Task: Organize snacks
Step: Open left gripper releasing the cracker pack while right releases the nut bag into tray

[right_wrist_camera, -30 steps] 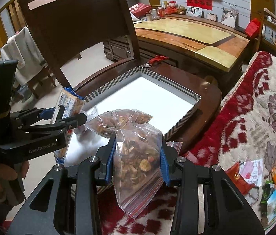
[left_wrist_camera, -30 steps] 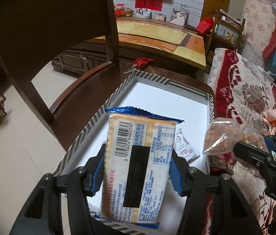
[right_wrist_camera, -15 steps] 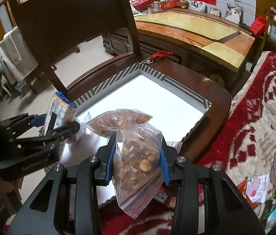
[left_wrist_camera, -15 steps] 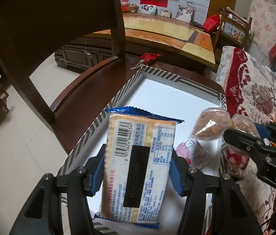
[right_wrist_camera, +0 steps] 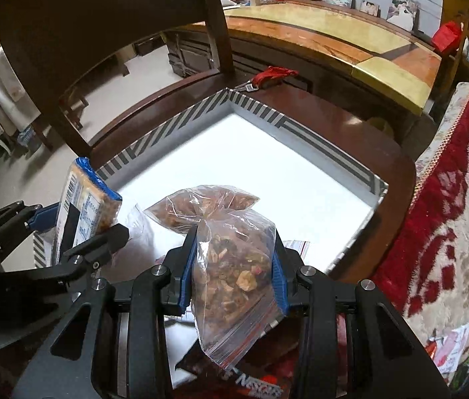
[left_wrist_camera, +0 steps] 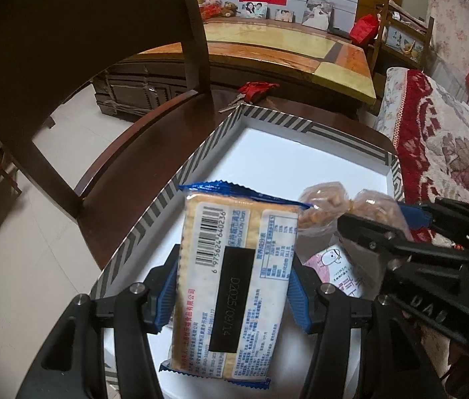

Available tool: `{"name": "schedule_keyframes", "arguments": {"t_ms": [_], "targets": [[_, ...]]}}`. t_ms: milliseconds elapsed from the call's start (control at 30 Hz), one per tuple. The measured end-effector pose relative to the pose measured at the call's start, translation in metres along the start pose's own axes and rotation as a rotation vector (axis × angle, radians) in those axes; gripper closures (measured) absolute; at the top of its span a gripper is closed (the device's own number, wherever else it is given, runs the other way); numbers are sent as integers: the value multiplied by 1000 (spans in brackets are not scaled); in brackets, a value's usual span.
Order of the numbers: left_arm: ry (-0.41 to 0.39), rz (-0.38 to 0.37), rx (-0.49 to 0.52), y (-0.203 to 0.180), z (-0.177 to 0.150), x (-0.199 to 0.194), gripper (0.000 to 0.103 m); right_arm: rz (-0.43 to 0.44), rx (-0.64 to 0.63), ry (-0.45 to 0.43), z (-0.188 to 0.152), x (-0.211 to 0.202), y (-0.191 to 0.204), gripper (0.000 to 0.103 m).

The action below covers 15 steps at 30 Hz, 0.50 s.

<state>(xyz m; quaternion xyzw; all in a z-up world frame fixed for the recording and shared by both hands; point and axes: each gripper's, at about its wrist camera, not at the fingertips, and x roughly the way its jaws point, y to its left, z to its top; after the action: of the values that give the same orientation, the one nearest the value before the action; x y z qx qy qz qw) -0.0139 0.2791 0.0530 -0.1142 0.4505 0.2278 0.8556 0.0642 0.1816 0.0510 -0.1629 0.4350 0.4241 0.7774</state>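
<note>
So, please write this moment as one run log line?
left gripper: holds cracker pack | right gripper: holds nut bag | both above striped box | nothing released yet

Far half of striped box (right_wrist_camera: 261, 113) clear; chair back (right_wrist_camera: 108, 26) beyond.

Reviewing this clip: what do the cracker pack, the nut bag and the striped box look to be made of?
Cracker pack: glossy printed plastic film, judging by its sheen and crimped zigzag ends.
Nut bag: thin clear plastic with a zip-type strip; the contents show through and it creases softly.
Striped box: probably cardboard or paperboard with a matte printed rim and a plain white floor; the thin straight walls suggest it.
</note>
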Motion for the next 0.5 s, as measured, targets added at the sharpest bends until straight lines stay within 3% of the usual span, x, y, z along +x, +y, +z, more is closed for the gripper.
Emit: {"name": "schedule_keyframes", "arguments": {"t_ms": [300, 500], "targets": [[20, 41, -20, 0, 0, 8, 40, 6, 5, 35, -4, 13, -4, 63], [22, 60, -41, 4, -1, 7, 23, -6, 2, 44, -4, 12, -5, 62]]}}
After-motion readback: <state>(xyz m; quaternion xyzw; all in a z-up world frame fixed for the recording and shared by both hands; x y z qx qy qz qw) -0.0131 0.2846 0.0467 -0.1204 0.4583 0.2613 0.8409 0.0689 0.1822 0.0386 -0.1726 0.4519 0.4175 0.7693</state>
